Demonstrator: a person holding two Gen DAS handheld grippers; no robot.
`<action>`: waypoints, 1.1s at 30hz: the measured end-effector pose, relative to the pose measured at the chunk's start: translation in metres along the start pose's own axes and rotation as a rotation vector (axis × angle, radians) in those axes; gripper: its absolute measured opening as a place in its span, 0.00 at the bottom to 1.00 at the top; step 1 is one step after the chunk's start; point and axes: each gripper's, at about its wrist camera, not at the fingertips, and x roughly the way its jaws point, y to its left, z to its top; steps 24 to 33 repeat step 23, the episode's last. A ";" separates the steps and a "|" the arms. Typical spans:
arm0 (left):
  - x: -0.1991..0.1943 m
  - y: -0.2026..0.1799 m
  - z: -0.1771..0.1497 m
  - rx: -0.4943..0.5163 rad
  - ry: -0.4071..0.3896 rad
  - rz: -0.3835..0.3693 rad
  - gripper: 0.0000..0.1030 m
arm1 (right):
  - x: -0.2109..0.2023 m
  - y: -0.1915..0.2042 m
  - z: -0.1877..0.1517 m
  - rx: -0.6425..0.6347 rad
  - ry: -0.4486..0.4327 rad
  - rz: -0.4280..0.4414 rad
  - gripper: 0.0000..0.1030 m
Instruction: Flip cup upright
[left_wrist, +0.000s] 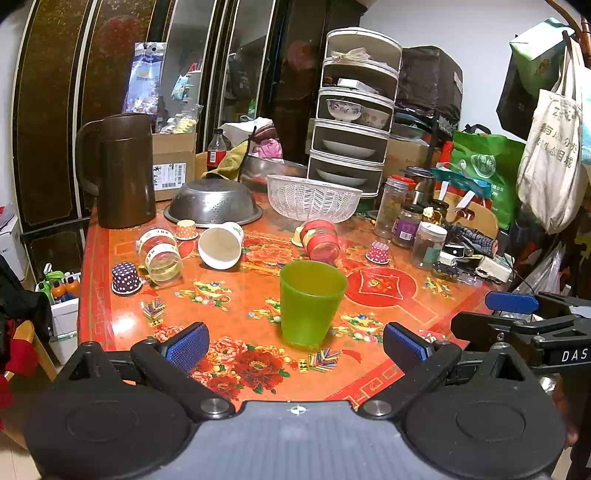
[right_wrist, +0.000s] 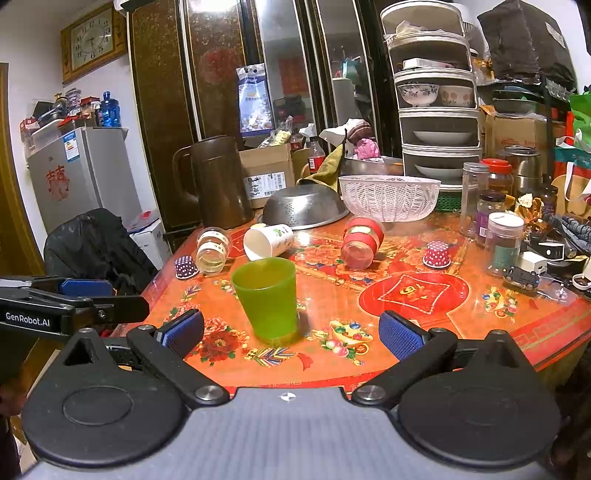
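The left gripper (left_wrist: 295, 345) hung wide open just short of the green cup (left_wrist: 310, 302), and the right gripper (right_wrist: 291, 334) was open too — neither touched it. The cup stood upright, mouth up, on the floral tabletop (left_wrist: 388, 295), while a white paper cup (left_wrist: 220, 245) lay on its side farther back.

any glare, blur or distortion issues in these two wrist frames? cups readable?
Left wrist: heavy fisheye bowing at the edges, glossy table throws glare patches, but the green cup is sharp, upright, between the open left gripper fingers. Right wrist: same barrel warp, glass doors reflect, sheen near the red-banded jar; white paper cup on its side reads clearly; right gripper open.
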 end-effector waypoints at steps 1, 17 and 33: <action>0.000 0.000 0.000 0.000 0.000 0.000 0.98 | 0.000 0.000 0.000 0.000 -0.001 0.001 0.99; 0.004 0.002 -0.002 -0.006 0.004 0.012 0.98 | 0.000 0.002 0.000 0.000 0.001 0.011 0.99; 0.003 -0.001 -0.003 0.020 -0.017 0.044 0.98 | 0.003 0.004 -0.002 -0.006 -0.002 0.027 0.99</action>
